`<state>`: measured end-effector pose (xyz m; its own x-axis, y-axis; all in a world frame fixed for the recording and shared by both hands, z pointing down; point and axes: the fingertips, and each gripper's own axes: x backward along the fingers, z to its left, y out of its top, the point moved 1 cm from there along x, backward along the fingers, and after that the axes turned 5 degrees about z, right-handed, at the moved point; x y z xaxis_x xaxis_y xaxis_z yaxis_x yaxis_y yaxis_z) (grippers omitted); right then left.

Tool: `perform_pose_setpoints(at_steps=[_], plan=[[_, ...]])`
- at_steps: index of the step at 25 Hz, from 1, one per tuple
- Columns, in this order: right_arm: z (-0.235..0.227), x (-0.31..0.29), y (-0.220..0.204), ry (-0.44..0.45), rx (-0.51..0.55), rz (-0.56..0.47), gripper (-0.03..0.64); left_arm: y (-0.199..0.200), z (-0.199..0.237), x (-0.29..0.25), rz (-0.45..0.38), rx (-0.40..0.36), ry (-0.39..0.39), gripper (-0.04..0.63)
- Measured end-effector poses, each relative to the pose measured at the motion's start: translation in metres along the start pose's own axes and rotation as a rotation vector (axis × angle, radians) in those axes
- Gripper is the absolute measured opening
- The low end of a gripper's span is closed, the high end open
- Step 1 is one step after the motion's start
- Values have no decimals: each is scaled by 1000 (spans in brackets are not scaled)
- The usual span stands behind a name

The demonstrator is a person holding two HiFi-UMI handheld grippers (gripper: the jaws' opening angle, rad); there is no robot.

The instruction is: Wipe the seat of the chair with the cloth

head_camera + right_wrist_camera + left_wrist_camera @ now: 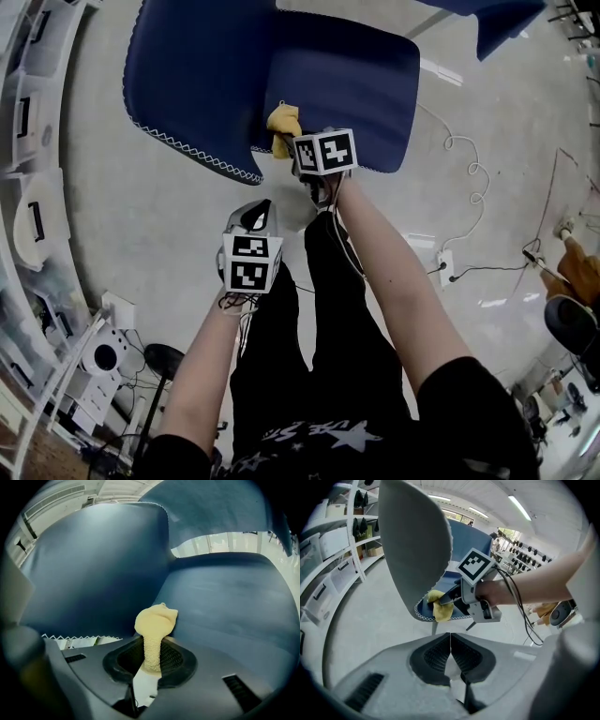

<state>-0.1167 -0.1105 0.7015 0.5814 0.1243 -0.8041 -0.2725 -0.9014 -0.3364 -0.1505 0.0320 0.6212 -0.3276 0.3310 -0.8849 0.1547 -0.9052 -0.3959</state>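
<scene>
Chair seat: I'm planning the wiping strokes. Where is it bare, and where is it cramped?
The seat is bare from the cloth across to its far edge. It is cramped only at the near corner, where the right gripper holds the cloth beside the backrest.

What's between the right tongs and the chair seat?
Only the yellow cloth: the right tongs are shut on it, and its bunched end sticks out toward the blue seat. The right gripper view shows it.

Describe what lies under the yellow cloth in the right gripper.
The blue chair seat shows beneath and around the yellow cloth, which the right gripper pinches. The patch directly under the cloth is covered, so contact cannot be confirmed.
</scene>
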Motion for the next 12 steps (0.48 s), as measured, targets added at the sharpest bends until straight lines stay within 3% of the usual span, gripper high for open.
perform_pose_setpoints(at_steps=[5,12], plan=[[-27,19,-15,-51,-10,4,67,2,-17,-10,15,-21,-15,20],[-82,62,-43,-102,-118,-16,66,14,-43,-22,28,-63,-23,20]])
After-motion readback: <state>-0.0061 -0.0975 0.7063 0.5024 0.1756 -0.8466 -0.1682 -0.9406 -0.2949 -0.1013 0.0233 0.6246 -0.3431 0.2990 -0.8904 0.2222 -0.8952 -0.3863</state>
